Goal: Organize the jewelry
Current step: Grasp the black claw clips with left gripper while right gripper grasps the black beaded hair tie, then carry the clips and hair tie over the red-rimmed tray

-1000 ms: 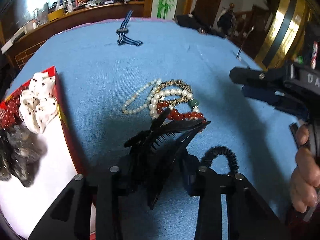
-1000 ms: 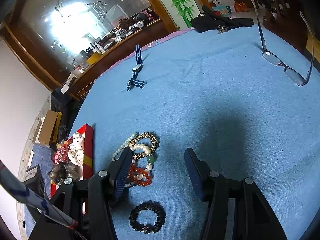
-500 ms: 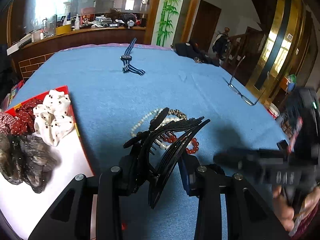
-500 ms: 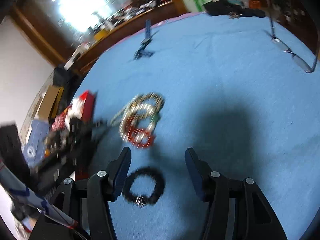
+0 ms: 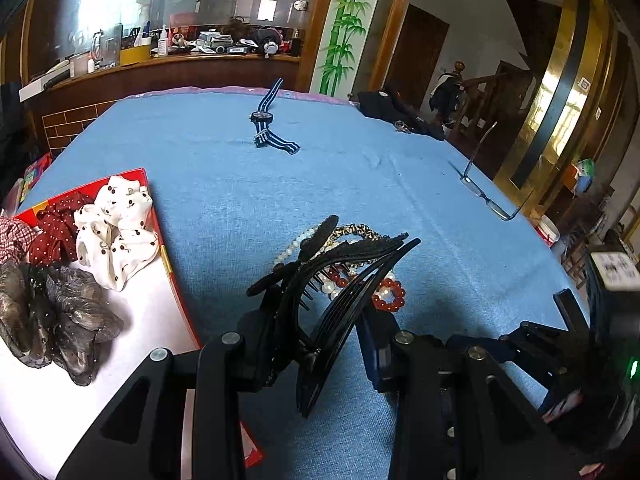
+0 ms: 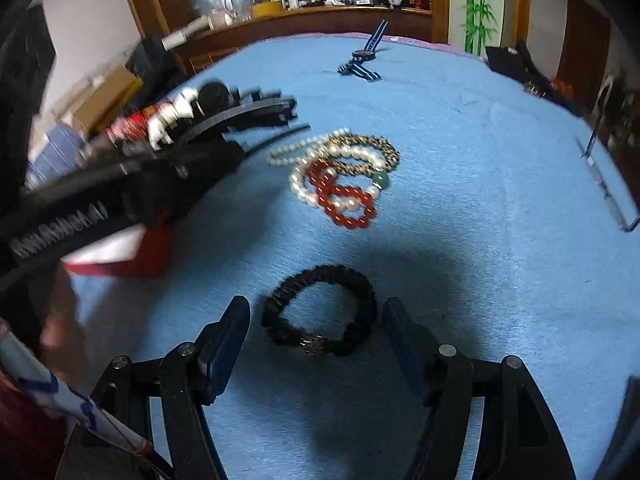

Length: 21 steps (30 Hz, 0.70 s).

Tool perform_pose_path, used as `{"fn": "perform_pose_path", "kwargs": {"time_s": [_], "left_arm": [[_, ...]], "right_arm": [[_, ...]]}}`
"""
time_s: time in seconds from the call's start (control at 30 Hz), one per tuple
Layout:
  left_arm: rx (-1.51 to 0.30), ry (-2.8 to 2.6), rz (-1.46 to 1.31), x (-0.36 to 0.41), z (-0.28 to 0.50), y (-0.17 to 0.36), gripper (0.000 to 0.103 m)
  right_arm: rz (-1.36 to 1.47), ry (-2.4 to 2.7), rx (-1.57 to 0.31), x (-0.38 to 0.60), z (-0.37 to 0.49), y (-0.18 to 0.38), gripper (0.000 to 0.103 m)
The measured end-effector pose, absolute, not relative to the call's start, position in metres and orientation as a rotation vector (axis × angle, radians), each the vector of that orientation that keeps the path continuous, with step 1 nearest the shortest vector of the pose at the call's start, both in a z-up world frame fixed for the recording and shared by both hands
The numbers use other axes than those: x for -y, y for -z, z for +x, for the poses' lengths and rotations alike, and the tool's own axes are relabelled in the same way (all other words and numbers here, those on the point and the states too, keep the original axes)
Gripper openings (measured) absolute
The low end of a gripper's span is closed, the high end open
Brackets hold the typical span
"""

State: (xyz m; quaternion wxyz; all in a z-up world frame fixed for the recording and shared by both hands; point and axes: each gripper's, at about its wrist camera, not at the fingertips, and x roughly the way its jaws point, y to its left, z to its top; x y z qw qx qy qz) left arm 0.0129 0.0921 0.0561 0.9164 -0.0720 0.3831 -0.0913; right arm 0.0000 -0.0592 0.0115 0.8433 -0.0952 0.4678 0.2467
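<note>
Between right jaws: black hair tie [image 6: 320, 312], jaws released.
Left jaws: grasping hair claw [image 5: 340, 280].
Tip: straddle tie evenly, then clench.

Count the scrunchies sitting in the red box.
4 visible, all in the red box: a white dotted scrunchie, a dark red dotted one left of it, a checked one at the frame edge, a grey gauzy one nearest. More may be hidden off-frame.

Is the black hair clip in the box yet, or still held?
Still held: left gripper clamps the black hair clip above the blue cloth, beside the red box.
</note>
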Motion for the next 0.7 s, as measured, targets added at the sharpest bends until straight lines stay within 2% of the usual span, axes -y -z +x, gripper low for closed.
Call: {"fn": "perform_pose_path", "kwargs": {"time_s": [0.1, 0.17, 0.2, 0.23, 0.37, 0.7], "left_arm": [[-0.793, 0.189, -0.147, -0.092, 0.014, -0.055, 0.035], [-0.793, 0.187, -0.145, -0.091, 0.014, -0.055, 0.035], [-0.793, 0.188, -0.146, -0.091, 0.014, -0.055, 0.035], [-0.793, 0.188, -0.146, -0.091, 0.014, -0.055, 0.035], [-0.792, 0.187, -0.143, -0.091, 0.014, -0.055, 0.035], [-0.792, 0.187, -0.131, -0.089, 0.015, -0.053, 0.035]], "right_arm": [[-0.246, -0.510, -0.963, 0.056, -0.001, -0.012, 0.059], [-0.236, -0.503, -0.957, 0.060, 0.001, -0.013, 0.034], [-0.230, -0.495, -0.955, 0.062, 0.003, -0.013, 0.028], [-0.224, -0.487, -0.956, 0.063, 0.004, -0.013, 0.017], [-0.177, -0.484, -0.958, 0.069, 0.008, -0.014, 0.013], [-0.029, -0.453, -0.878, 0.089, 0.005, -0.033, 0.013]]}}
